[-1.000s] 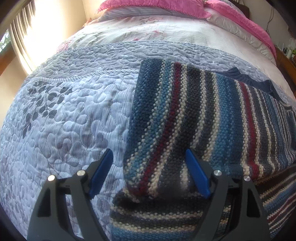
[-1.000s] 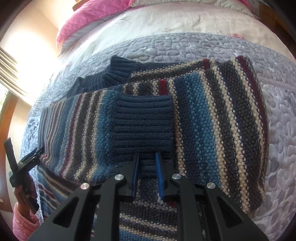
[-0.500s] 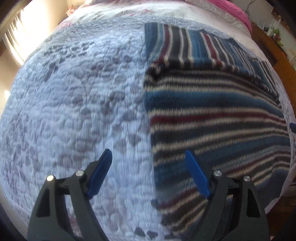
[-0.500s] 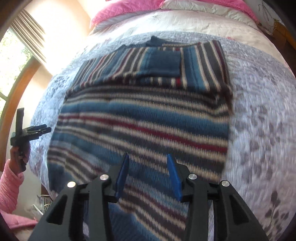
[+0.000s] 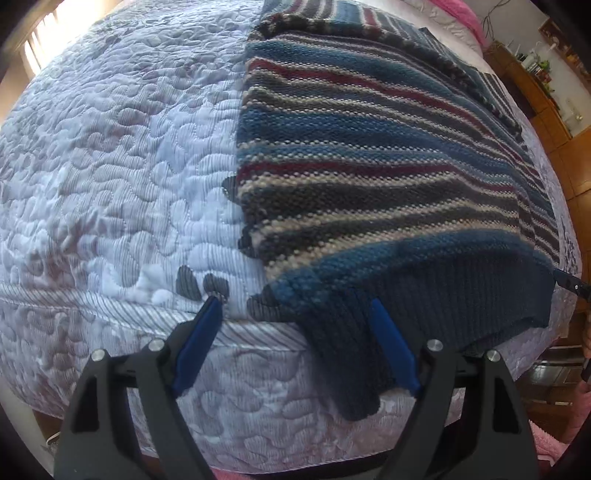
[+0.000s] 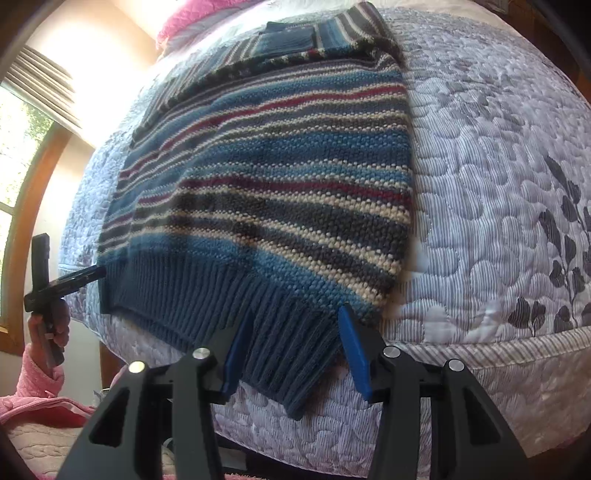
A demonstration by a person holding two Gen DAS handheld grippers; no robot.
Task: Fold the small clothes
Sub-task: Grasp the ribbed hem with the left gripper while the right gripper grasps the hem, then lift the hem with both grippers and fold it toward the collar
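A knitted sweater [image 5: 369, 155] with blue, red, cream and grey stripes lies flat on the bed, its sleeves folded across the far end. Its dark blue ribbed hem [image 6: 221, 295] hangs over the near bed edge. My left gripper [image 5: 294, 302] is open around the hem's left corner, with the right pad [image 5: 391, 347] over the ribbing. My right gripper [image 6: 295, 313] is open astride the hem's right corner [image 6: 295, 354]. Neither gripper is closed on the knit.
A lilac quilted bedspread [image 5: 110, 184] with grey leaf prints covers the bed and drops at the piped edge [image 6: 498, 343]. Pink pillows [image 6: 184, 22] lie at the head. A window [image 6: 22, 155] is on the left and wooden furniture [image 5: 546, 96] on the right. A pink-sleeved hand [image 6: 48, 332] holds the left gripper.
Both grippers drew back from the folded sleeves to the hem at the bed's edge. The right gripper, shut on the cuff a second ago, has let go and opened.
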